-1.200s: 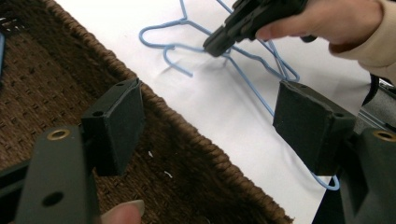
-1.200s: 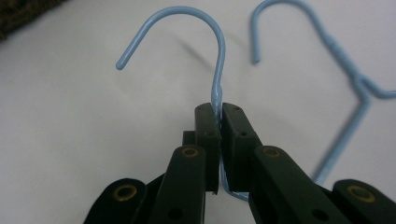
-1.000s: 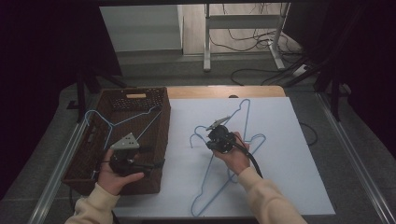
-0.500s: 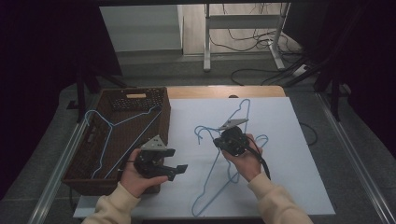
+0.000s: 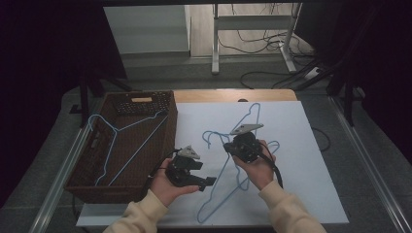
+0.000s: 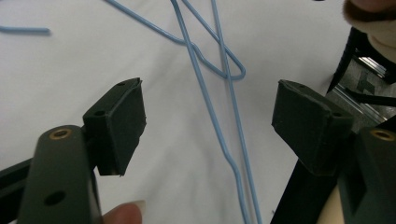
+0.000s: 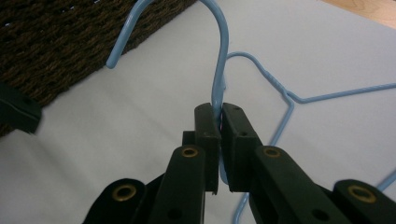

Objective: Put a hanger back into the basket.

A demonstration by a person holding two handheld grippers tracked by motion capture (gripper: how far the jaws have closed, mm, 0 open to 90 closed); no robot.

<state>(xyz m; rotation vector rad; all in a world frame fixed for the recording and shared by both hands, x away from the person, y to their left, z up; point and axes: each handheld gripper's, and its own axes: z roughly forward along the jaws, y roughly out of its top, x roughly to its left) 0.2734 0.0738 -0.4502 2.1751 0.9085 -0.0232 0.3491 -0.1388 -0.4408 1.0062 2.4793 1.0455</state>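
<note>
Thin blue wire, that's what your right gripper [image 7: 219,119] was pinching: the neck of a hanger [image 5: 228,194], just under its curved hook, rubbery black pads pressed together on it. That hanger sat mid-mat [image 5: 311,194], at 3 o'clock from the woven basket [image 5: 160,145]. Your left gripper [image 6: 208,123] hovered over crossed wires, jaws spread, nothing between them.
</note>
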